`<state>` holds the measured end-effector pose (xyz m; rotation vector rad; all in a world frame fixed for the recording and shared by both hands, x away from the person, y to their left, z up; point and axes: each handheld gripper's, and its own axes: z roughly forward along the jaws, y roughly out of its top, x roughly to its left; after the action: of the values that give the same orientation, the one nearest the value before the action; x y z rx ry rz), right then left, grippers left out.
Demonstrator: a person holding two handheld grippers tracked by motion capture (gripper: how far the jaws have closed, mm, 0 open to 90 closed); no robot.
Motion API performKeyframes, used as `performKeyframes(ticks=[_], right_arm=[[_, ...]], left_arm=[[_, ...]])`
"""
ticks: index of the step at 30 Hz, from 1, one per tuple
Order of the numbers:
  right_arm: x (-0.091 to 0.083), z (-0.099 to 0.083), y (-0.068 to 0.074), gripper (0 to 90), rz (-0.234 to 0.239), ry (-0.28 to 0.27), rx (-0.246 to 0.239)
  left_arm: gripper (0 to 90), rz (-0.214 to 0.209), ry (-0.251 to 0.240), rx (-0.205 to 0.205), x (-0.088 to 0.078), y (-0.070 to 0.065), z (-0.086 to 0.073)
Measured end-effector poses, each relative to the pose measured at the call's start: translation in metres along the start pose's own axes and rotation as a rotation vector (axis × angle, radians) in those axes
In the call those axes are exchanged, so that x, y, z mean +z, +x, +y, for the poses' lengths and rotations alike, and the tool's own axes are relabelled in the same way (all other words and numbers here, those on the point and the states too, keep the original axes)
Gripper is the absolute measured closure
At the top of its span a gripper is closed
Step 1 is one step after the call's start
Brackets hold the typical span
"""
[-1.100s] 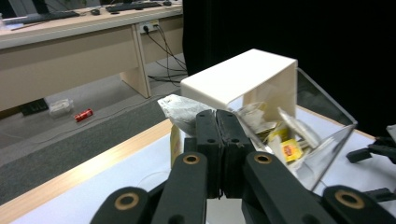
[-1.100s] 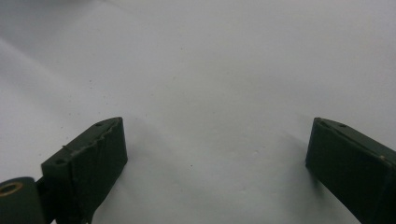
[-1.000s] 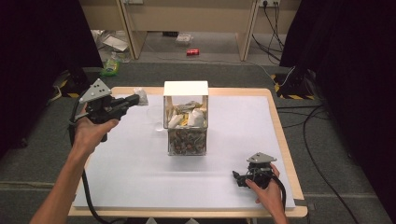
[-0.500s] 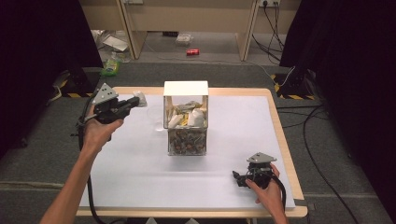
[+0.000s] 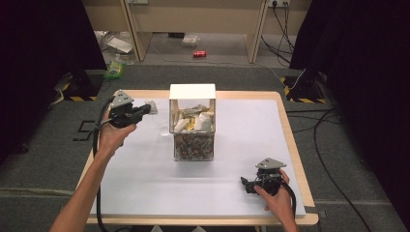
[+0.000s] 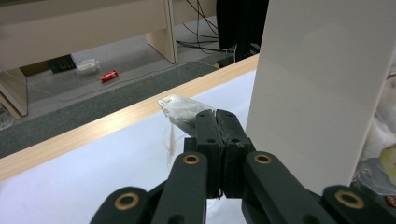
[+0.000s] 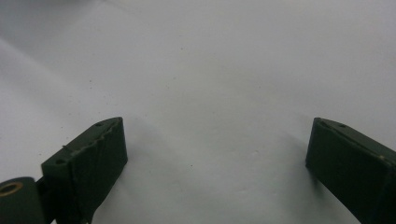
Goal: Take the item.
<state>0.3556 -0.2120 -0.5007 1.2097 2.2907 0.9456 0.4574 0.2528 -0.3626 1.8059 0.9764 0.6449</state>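
Over the last second we have swung the left gripper (image 5: pixel 140 112) from the far-left table edge toward the box (image 5: pixel 192 123), its jaws clamped on a small clear packet (image 6: pixel 183 109) (held aloft beside the white wall). The right gripper (image 7: pixel 215 158) rests open on the white sheet (image 5: pixel 145 179), so we judge the drop into the box comes next.

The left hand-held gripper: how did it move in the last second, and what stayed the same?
The left hand-held gripper, shut on a small clear packet, moved slightly right, toward the clear box, and a little farther from the person. The right hand-held gripper stayed open near the front right of the table; the box did not move.
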Motion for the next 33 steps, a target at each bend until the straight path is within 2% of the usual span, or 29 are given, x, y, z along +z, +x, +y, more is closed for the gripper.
performKeyframes(ticks=[8,18,30,33], right_arm=[[0.0,0.0,0.0,5.9,0.0,0.001,-0.002],[0.0,0.0,0.0,5.9,0.0,0.0,0.0],[0.0,0.0,0.0,5.9,0.0,0.0,0.0],[0.0,0.0,0.0,5.9,-0.001,0.0,0.0]], left_arm=[[88.2,0.003,0.011,-0.003,0.01,0.0,-0.004],[88.1,-0.012,0.042,-0.006,0.027,-0.004,-0.008],[88.0,-0.014,0.096,-0.024,0.045,-0.003,-0.019],[88.0,-0.004,0.122,-0.032,0.051,-0.001,-0.023]])
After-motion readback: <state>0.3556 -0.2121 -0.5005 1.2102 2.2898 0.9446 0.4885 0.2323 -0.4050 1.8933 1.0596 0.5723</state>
